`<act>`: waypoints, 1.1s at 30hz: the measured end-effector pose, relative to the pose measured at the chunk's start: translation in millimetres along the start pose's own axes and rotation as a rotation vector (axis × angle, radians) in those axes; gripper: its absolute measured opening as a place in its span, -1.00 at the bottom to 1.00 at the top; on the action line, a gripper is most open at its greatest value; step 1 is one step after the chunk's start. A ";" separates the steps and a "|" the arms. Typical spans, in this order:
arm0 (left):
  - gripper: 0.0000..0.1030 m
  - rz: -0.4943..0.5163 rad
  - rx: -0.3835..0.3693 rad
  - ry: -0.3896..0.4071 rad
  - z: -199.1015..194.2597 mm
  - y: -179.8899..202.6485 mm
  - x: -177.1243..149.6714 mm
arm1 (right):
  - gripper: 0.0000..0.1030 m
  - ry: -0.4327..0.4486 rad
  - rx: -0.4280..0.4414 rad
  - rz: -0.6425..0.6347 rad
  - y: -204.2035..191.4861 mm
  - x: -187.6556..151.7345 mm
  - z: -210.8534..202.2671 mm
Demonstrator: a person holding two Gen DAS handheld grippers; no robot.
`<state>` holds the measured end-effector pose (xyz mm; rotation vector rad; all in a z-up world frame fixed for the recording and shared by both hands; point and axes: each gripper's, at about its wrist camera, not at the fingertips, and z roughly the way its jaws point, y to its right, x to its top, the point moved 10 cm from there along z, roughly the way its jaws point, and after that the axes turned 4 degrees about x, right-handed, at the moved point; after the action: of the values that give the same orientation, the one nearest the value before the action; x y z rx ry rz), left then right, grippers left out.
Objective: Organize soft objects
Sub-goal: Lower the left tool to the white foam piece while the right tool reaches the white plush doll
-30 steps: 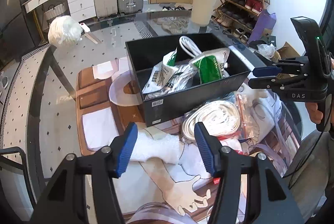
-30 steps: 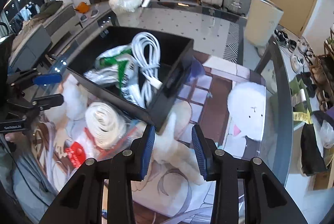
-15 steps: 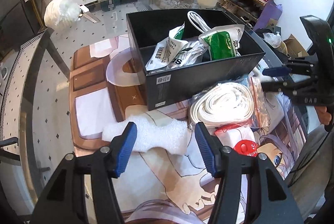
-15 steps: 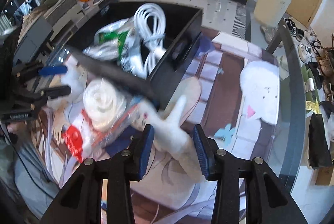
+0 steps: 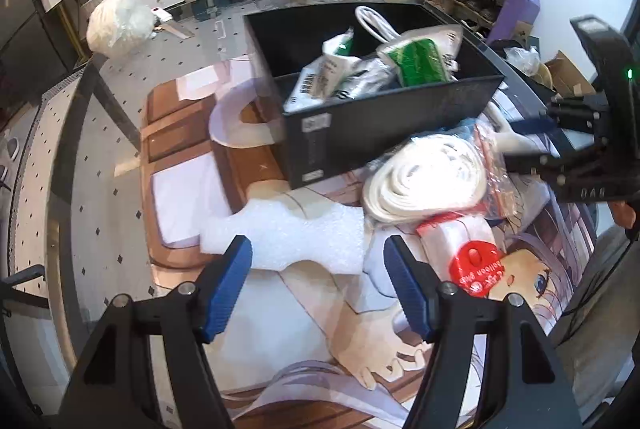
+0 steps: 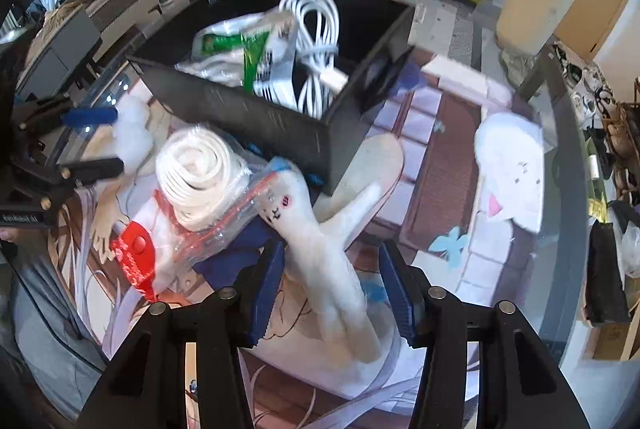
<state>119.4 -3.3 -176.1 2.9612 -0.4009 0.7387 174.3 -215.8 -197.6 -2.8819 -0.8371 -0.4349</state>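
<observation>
I hold both tools tipped steeply down over the glass surface (image 5: 60, 157), which is covered by a printed cartoon mat (image 5: 280, 313). My left tool (image 5: 318, 281) hangs with its blue-padded jaws parted; they have just been widening, and nothing is pinched between them. A flat piece of white foam (image 5: 296, 233), grainy and irregular in outline, lies on the mat just beyond the tips, its near edge reaching in between them without touching either pad.

My right tool (image 6: 332, 293) has also just been spreading its jaws. A long white plush toy (image 6: 320, 249), fuzzy, with a small stitched face, runs lengthwise through the gap; the pads stand clear of it on both sides, so it is released and lying on the mat.

Beside the toy sits a coil of white cord in a clear crinkly bag (image 6: 200, 173) with a red tag, touching the front of the black box (image 5: 384, 121). The box is rigid and matt, and holds green-and-white plastic packets (image 5: 420, 61) and a looped white cable (image 6: 312, 25); its floor is hidden under them. The box edge is motion-blurred in the right wrist view. Only a little of my right hand shows behind its tool in the left view.
</observation>
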 end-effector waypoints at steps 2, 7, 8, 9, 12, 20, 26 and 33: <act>0.33 -0.021 0.015 0.006 -0.4 -7.6 3.1 | -0.02 -0.021 -0.004 -0.027 -1.6 -2.4 5.6; 0.33 -0.097 -0.023 0.043 -1.1 -35.5 23.6 | -0.02 0.003 0.010 -0.044 -7.0 -0.9 -2.3; 0.33 -0.100 -0.023 0.033 3.6 -40.1 25.0 | -0.02 0.006 0.010 -0.044 -7.0 0.2 -2.6; 0.33 -0.105 -0.017 0.022 9.7 -45.7 26.3 | -0.02 0.006 0.008 -0.042 -6.2 0.3 -2.0; 0.33 -0.105 -0.020 0.016 18.3 -48.8 29.9 | -0.02 -0.001 0.014 -0.034 -8.0 0.2 -0.1; 0.33 -0.092 -0.073 -0.083 21.5 -35.4 0.2 | -0.02 -0.004 0.037 -0.043 -9.8 -7.3 -2.2; 0.46 -0.039 -0.115 -0.121 10.9 -11.8 -27.7 | -0.02 -0.010 0.072 -0.035 -5.6 -19.7 -7.8; 0.44 0.152 -0.078 -0.116 10.7 41.4 -30.3 | -0.02 0.047 0.059 -0.040 -8.7 -0.8 -23.0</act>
<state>87.5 -37.4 -199.9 2.9333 -0.6536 0.5517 163.4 -213.1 -175.7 -2.7942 -0.8854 -0.4723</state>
